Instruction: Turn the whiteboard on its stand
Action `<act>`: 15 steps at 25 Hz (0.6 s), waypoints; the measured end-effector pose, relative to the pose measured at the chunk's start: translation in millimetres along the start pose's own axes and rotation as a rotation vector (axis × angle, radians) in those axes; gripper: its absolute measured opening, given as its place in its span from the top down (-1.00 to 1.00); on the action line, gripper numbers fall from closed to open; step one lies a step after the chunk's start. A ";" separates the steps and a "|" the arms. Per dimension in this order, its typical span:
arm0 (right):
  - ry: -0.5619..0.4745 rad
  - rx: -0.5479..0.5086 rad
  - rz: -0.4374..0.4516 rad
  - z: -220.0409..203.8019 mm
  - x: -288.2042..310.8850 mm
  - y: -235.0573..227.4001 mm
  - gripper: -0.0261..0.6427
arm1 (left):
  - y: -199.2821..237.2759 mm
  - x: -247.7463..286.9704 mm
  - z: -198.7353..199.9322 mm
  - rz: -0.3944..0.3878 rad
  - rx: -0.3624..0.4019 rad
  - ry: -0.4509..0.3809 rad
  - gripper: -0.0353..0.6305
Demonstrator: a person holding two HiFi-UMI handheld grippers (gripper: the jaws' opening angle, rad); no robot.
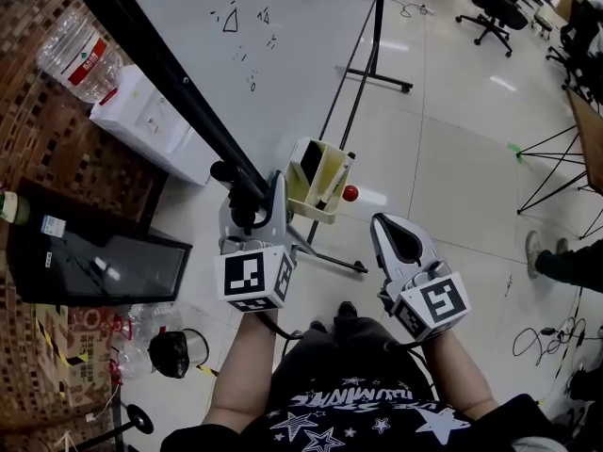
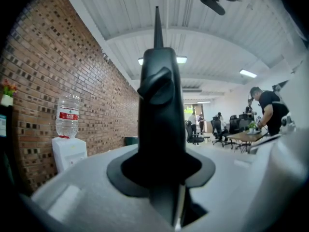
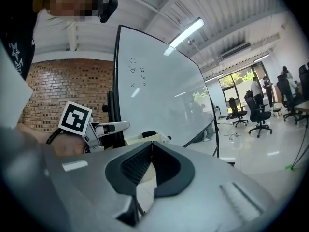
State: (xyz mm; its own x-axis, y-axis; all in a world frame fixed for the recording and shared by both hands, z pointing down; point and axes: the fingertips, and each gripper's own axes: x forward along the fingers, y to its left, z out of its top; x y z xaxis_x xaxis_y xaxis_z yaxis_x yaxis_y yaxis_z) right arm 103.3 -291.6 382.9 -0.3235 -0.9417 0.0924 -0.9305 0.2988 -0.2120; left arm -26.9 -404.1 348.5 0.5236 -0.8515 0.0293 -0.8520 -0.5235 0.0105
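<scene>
The left gripper (image 1: 252, 194) is clamped on the black frame (image 1: 160, 64) of the whiteboard (image 1: 283, 26). The right gripper (image 1: 386, 224) is closed and empty. The turn looks only partly done.

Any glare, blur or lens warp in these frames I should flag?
Head view: bright glare patches on the floor. Left gripper view: whiteboard frame is a dark, blurred silhouette up close. Right gripper view: whiteboard edges bow from fisheye, strip light blown out, corners dark.

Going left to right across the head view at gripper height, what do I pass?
Black box → left gripper, clamped on the whiteboard frame → yellow marker tray → right gripper → someone's shoe.
</scene>
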 end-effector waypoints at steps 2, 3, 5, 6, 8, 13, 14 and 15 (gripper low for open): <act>-0.011 -0.010 -0.008 -4.0 -7.3 2.8 0.89 | -3.1 -9.3 0.4 0.002 0.000 0.001 0.45; -0.012 -0.011 -0.012 -5.9 -11.5 4.9 0.89 | -5.5 -14.3 1.5 0.004 0.000 0.002 0.45; -0.013 -0.002 -0.025 -7.9 -20.6 9.2 0.89 | -11.1 -24.3 2.9 0.005 -0.003 -0.002 0.45; -0.017 0.006 -0.037 -7.7 -25.5 11.1 0.89 | -13.7 -29.7 2.8 0.005 -0.007 -0.007 0.45; -0.019 0.007 -0.058 -10.4 -37.7 16.1 0.89 | -18.6 -42.2 3.8 0.006 -0.018 -0.014 0.45; -0.009 0.006 -0.108 -27.9 -75.8 37.5 0.89 | -29.3 -78.7 2.4 0.015 -0.012 -0.026 0.45; -0.003 0.009 -0.114 -30.6 -83.0 43.5 0.89 | -30.5 -84.8 0.2 0.014 -0.011 -0.036 0.45; 0.004 0.006 -0.115 -32.1 -89.4 49.3 0.89 | -31.3 -89.7 -1.4 0.014 -0.011 -0.044 0.45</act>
State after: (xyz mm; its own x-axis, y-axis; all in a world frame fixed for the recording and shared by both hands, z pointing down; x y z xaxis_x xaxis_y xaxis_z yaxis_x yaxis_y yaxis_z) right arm 80.8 -187.8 395.4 -0.2154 -0.9691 0.1203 -0.9604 0.1879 -0.2059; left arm -47.3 -311.3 346.9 0.5112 -0.8593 -0.0141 -0.8591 -0.5114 0.0217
